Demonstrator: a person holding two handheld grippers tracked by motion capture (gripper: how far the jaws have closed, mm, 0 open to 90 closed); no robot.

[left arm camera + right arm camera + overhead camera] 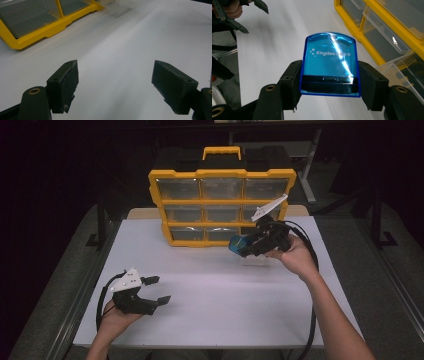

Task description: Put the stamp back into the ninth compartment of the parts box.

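- Right gripper (329, 82) was clamped on a translucent blue plastic case (329, 65), one black pad pressing each side edge; white "Kingdee" lettering showed on its face.
- Seen from the high view, that gripper (239, 245) held the blue case (240, 244) clear of the white table (210, 285), just in front of the lower right corner of the yellow drawer organiser (221, 205).
- One clear drawer (402, 72) of the organiser (359, 32) stood pulled out, close beside the right gripper; a small clear item (252, 261) lay on the table beneath the gripper, its nature not determinable.
- Left gripper (159, 290) rested low at the near left of the table, well apart from the organiser, its jaws spread wide with nothing between them; the left gripper view confirmed bare table between the pads (65, 82).
- Assessment: the step in hand appeared to be the carry of the blue case, either toward or away from the pulled-out drawer; the frames did not settle which.
- Assessment: if stowing was intended, the next move would call for lining the case up over the pulled-out drawer, lowering it within the drawer's walls, and only then releasing the grip. The smooth, glossy sides suggested a risk of slipping if the hold loosened early.
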